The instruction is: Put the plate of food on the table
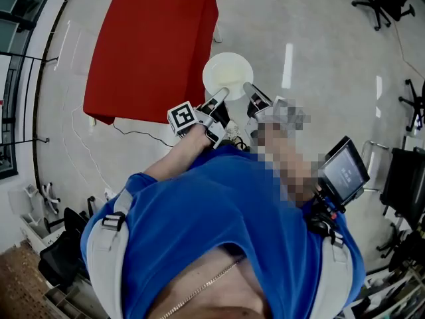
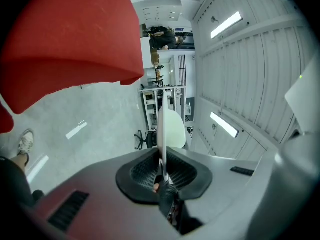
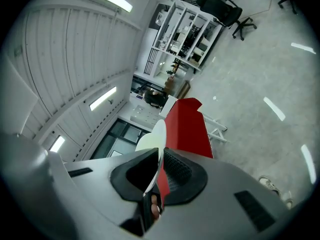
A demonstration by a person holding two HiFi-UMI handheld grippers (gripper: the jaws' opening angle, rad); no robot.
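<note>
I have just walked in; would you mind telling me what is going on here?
A person in a blue shirt holds a white plate with both tools. The left gripper and the right gripper each have their jaws closed on its near rim. The plate hangs above the floor, just beside the red-covered table, so it has not yet been set down there. I cannot tell whether any food lies on it.

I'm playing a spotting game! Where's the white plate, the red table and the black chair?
plate [image 1: 228,72]: head view, the middle of its white inside.
red table [image 1: 156,38]: head view, the middle of the red cloth top.
black chair [image 1: 380,4]: head view, top right corner, its legs.
</note>
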